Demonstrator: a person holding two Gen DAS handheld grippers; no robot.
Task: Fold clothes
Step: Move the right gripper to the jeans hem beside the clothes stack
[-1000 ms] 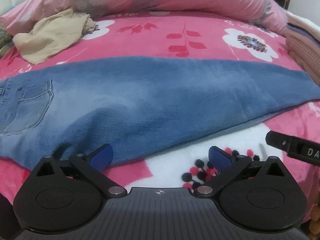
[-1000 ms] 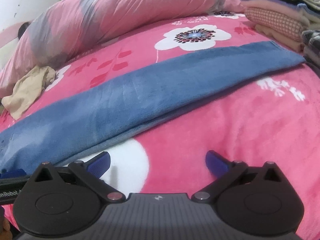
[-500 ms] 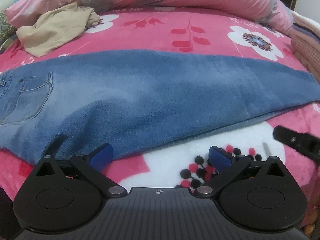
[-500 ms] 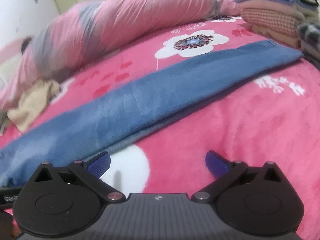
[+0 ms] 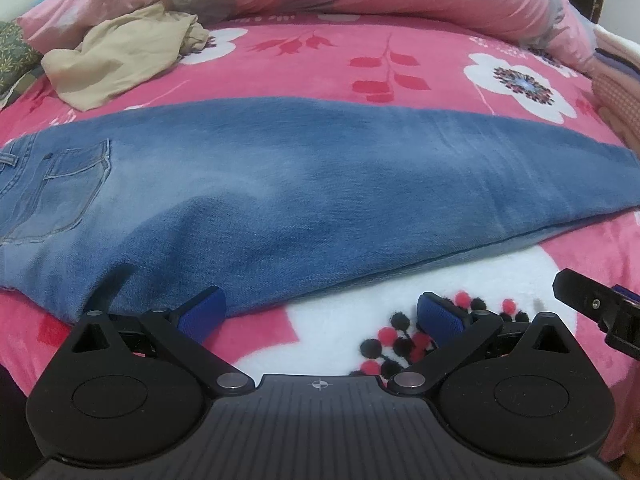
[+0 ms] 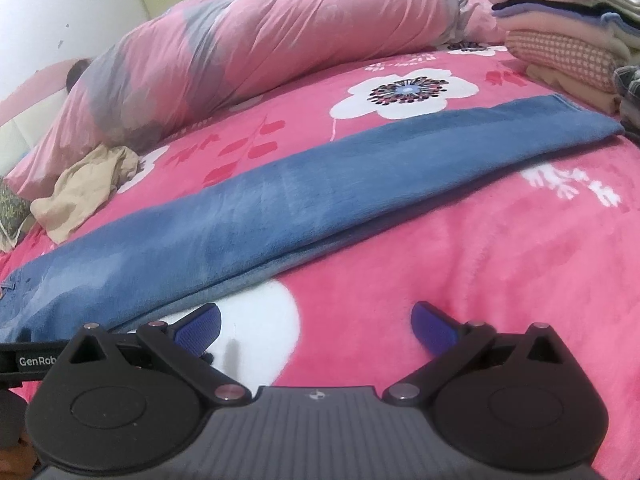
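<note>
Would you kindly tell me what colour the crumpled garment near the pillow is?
Beige crumpled garment, clearest in the left wrist view.

Setting: a bedroom in a private home. The work surface is a bed covered by a pink fleece blanket (image 5: 304, 64) printed with white flowers and red leaves. A rolled pink and grey duvet (image 6: 256, 52) lies along the far side of the bed. A stack of folded clothes (image 6: 568, 40) stands at the right edge. A crumpled beige garment (image 5: 124, 56) lies near the duvet, and a pair of blue jeans (image 5: 304, 184) is spread across the blanket. Plain white wall (image 6: 60, 12) is visible behind the bed.
</note>
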